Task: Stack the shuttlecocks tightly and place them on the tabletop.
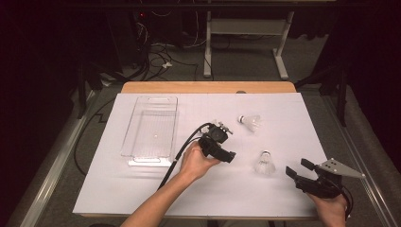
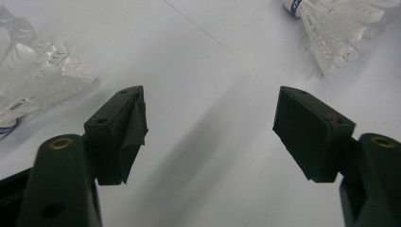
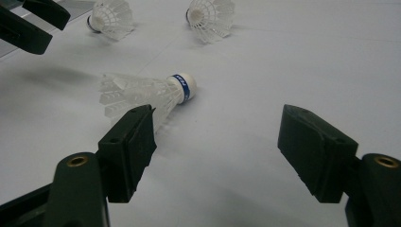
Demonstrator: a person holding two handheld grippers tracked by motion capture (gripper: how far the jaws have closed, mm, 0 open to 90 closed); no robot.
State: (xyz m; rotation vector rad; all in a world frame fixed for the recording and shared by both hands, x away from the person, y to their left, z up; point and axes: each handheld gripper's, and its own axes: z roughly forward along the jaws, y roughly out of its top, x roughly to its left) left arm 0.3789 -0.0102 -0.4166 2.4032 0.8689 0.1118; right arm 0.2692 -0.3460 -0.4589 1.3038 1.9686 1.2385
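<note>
Two white feathered shuttlecocks show on the white sheet in the high view, one far [image 1: 250, 122] and one nearer [image 1: 265, 163]. My left gripper [image 1: 230, 156] hovers left of them, open, its jaws pointing right. In the left gripper view my left gripper [image 2: 210, 123] holds nothing, with a shuttlecock [image 2: 35, 80] at the left and another [image 2: 335, 28] at the top right. My right gripper [image 1: 297, 167] is open at the sheet's near right. In the right gripper view my right gripper [image 3: 217, 137] faces a blue-banded shuttlecock [image 3: 151, 92] lying just ahead of its left jaw. Two more [image 3: 113, 16] [image 3: 210, 16] lie farther off.
A clear plastic tray [image 1: 152, 156] lies on the left part of the white sheet [image 1: 198, 189], which covers a wooden table [image 1: 208, 87]. A black cable [image 1: 182, 151] trails from the left gripper. Frames and cables stand on the floor beyond the table.
</note>
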